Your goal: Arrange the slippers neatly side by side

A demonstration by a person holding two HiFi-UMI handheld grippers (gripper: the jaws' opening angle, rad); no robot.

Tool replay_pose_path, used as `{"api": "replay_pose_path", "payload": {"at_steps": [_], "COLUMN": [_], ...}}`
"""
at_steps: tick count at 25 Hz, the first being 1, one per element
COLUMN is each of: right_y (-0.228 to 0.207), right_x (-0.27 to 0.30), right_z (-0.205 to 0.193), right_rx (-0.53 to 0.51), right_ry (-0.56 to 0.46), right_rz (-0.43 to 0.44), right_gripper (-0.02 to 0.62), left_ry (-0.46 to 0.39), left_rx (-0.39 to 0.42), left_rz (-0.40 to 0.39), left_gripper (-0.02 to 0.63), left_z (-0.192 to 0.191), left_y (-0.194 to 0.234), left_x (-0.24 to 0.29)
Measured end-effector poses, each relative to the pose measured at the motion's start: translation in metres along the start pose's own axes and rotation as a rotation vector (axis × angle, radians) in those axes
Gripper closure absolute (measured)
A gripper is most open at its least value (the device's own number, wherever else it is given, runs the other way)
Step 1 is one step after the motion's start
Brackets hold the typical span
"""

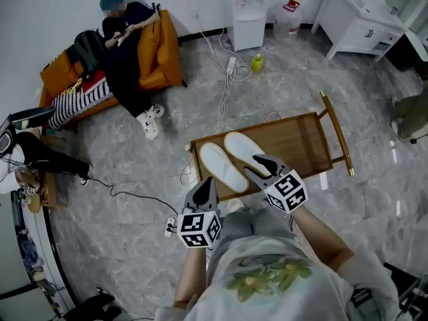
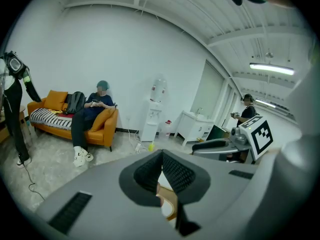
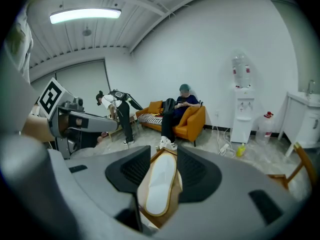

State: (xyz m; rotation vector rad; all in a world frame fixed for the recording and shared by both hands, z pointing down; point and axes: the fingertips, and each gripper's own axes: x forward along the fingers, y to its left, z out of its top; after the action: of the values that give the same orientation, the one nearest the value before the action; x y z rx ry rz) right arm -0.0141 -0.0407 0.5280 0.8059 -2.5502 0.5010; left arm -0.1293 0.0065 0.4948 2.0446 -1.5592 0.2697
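Observation:
Two white slippers lie side by side, soles up, on a low wooden table [image 1: 301,139]: the left slipper [image 1: 221,167] and the right slipper [image 1: 245,154]. My left gripper [image 1: 208,182] hovers at the table's near edge, just short of the left slipper's near end, its jaws shut with nothing held. In the left gripper view, my left gripper [image 2: 161,156] shows only a sliver of slipper [image 2: 165,200] below the meeting pads. My right gripper [image 1: 258,165] is over the right slipper's near end, open. The right gripper view shows that slipper [image 3: 159,190] in the gap of my right gripper [image 3: 163,156], pads apart from it.
A person sits on an orange sofa [image 1: 160,52] at the back left. A water dispenser [image 1: 247,12], a yellow bottle [image 1: 257,61] and loose cables [image 1: 224,65] lie beyond the table. A white cabinet [image 1: 361,19] stands back right. The table has a raised rail [image 1: 338,136] on its right.

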Motion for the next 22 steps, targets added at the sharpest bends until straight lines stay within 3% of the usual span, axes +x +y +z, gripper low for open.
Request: {"api": "replay_pose_path", "payload": {"at_steps": [5,14,22], "right_y": [-0.013,-0.039,-0.057], "right_x": [0.013,0.043,0.068], "right_z": [-0.008,-0.034,-0.075], "right_rx": [-0.015,-0.036,-0.035], "right_ry": [0.03,0.112,0.194], "right_rz": [-0.013,-0.014,-0.023], "right_gripper": [0.439,0.437,0.433], "left_ry": [0.013,0.013,0.053], "left_rx": [0.024,-0.019,-0.033], "left_rz": [-0.017,-0.023,-0.011], "left_gripper": [0.591,0.591,0.591], "left_z": [-0.001,0.0,-0.025], "left_y": [0.003,0.017,0.028], "left_x": [0.017,0.043,0.061]}}
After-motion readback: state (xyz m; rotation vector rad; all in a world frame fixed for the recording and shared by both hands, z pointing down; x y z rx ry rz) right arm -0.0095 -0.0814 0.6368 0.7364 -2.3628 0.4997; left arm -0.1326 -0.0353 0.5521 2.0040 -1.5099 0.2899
